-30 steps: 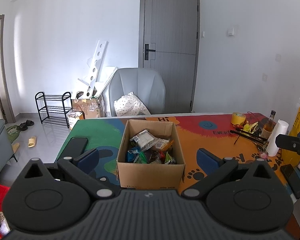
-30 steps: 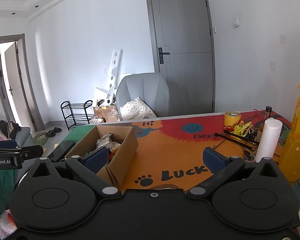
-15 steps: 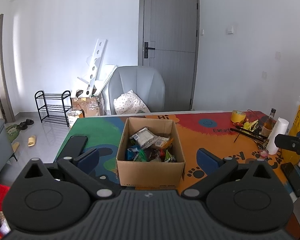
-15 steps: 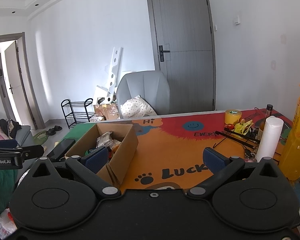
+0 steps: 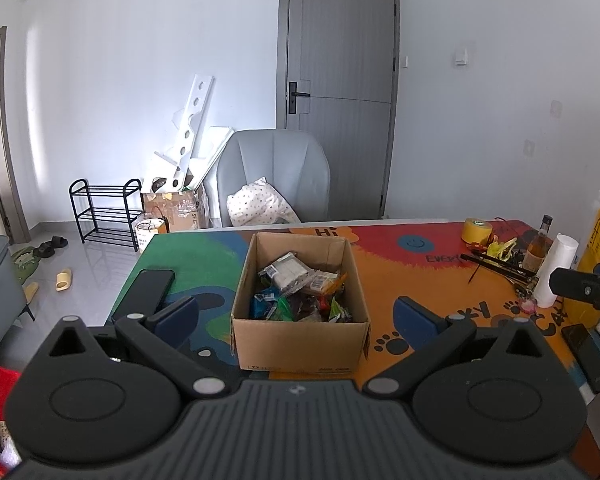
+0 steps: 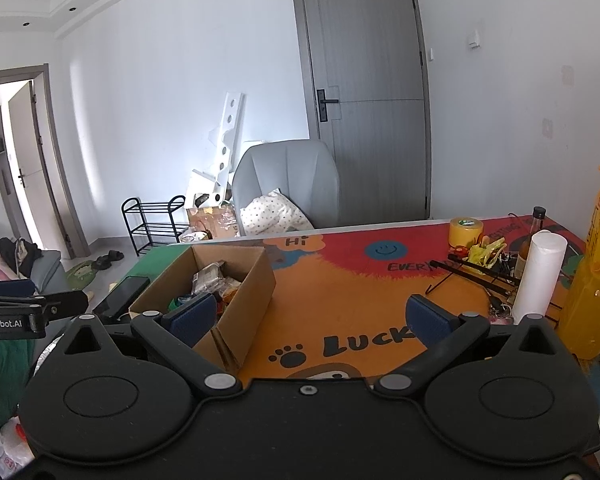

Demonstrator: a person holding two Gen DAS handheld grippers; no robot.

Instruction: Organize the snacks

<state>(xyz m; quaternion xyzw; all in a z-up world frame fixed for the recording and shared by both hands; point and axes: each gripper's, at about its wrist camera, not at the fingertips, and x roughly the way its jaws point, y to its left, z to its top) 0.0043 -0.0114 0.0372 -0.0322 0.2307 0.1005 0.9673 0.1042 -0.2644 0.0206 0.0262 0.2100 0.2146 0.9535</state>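
An open cardboard box (image 5: 300, 336) stands on the colourful table mat (image 5: 428, 280), and several snack packets (image 5: 300, 288) fill it. My left gripper (image 5: 296, 316) is open and empty, held back from the box's near wall with a finger on each side of it. In the right wrist view the box (image 6: 240, 300) is at the left. My right gripper (image 6: 308, 318) is open and empty above the orange part of the mat (image 6: 360, 300), its left finger (image 6: 188, 316) in front of the box.
A black phone (image 5: 148, 290) lies left of the box. At the right stand a yellow tape roll (image 6: 465, 231), a paper roll (image 6: 540, 276), a small bottle (image 6: 530, 240), black rods (image 6: 476, 276) and a big yellow jug (image 6: 596, 296). A grey chair (image 5: 276, 176) stands behind the table.
Both grippers have drawn back and risen slightly, so the box and table sit a little lower and smaller in view. Both stay open.
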